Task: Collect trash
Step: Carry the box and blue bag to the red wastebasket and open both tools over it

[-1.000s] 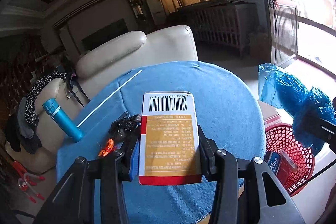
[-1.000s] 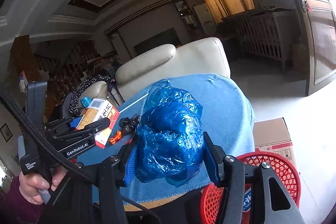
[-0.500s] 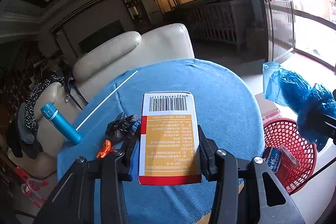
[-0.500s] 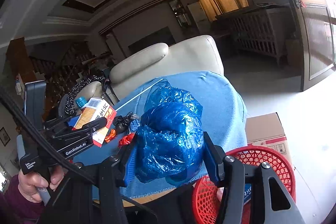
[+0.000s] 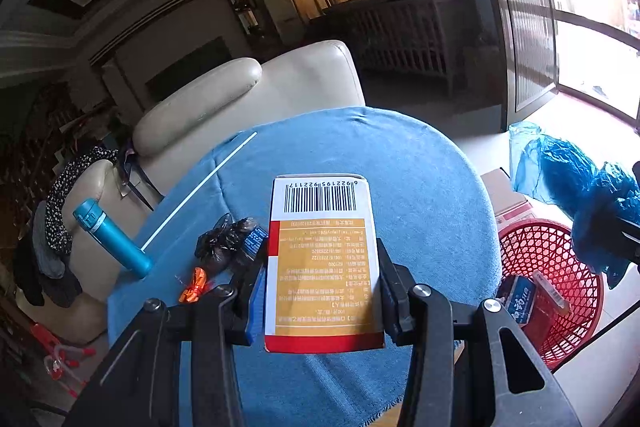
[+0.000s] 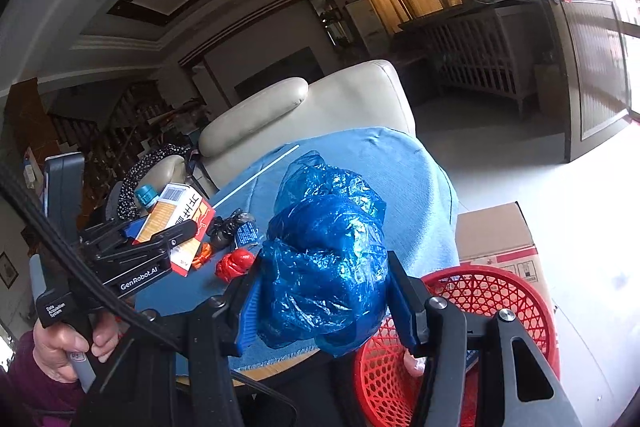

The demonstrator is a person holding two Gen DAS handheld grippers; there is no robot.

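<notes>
Living room, cream sofa (image 5: 248, 95) behind a round table (image 5: 420, 187) under a blue cloth; red mesh basket (image 6: 492, 291) on the floor at the table's near right edge, cardboard carton (image 6: 496, 235) just behind it.

Risks, as I read it:
- Blue plastic bag (image 6: 324, 267) is loose and slippery, bulging past the pads. It hangs over the table's near edge, only partly over the basket rim. Let go here and it could drape on the rim or drift to the floor.
- Box (image 5: 324, 263) is pinched on its narrow sides, well short of the basket. Thin card could buckle or pivot out if swung fast.
- Two grippers converging on one basket: collision likely if both go together.

Jaws:
- Right gripper (image 6: 324, 303): closed around the bag, roughly half open by its bulk.
- Left gripper (image 5: 320, 291): clamped on the box at box width.

On the table's near left part: black wrapper (image 5: 224, 243), orange wrapper (image 5: 194, 285), red wad (image 6: 234, 265), teal bottle (image 5: 112, 239).
</notes>
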